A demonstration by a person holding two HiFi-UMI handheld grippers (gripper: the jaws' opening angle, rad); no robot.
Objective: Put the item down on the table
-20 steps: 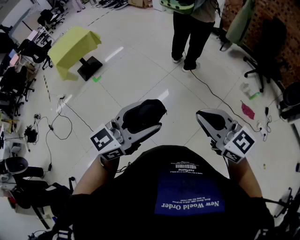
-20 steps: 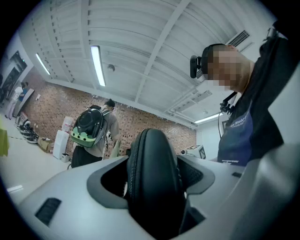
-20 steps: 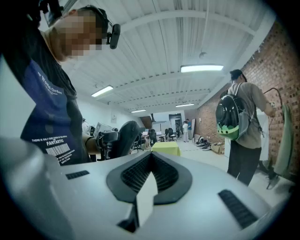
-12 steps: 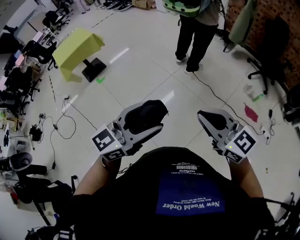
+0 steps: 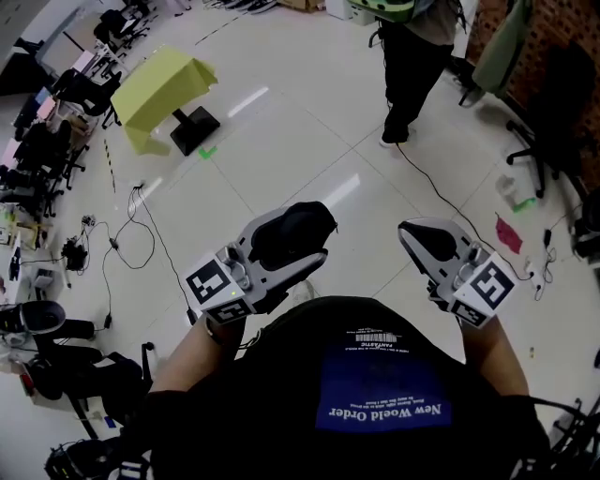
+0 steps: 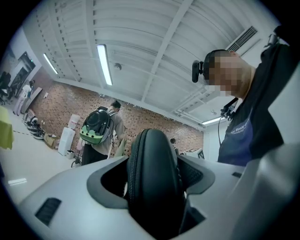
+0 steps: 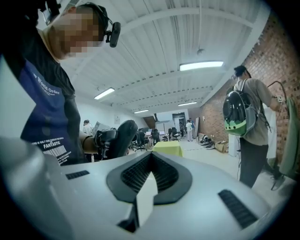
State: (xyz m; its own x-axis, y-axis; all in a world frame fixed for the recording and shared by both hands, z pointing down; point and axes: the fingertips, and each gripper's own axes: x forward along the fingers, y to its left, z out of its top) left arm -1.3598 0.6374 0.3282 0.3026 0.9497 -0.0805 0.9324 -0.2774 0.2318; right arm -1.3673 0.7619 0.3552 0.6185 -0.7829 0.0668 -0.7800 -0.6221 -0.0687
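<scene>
Two grippers are out in front of me, both held level over the pale tiled floor [image 5: 291, 131]. My left gripper [image 5: 298, 240] is clenched on a black zipped case [image 5: 286, 230]. In the left gripper view the case stands on edge between the jaws, its zipper seam running up the near side. Both pads press against its sides, with the jaws spread wide to fit it. The case fills the gap, and its rounded top rises above the jaw tips.

My right gripper [image 5: 419, 240] is clenched on nothing. In the right gripper view its two dark ribbed pads meet in a closed seam with no item between them. That same view shows my left gripper and the case off to the left, apart from the right one.

The case is in the air in front of my chest, above bare floor, touching only the jaws. A bench under a yellow cloth [image 5: 164, 80] stands well apart from it, up and to the left in the head view, on a dark base plate. A person with a green backpack [image 5: 412, 56] stands on the floor far ahead, to the right of the bench. A tangle of cables [image 5: 73, 251] lies on the tiles at the left, and office chairs [image 5: 56, 94] crowd the left edge near the bench. Another dark chair [image 5: 553, 108] stands at the right by a brick wall [image 5: 562, 28].
</scene>
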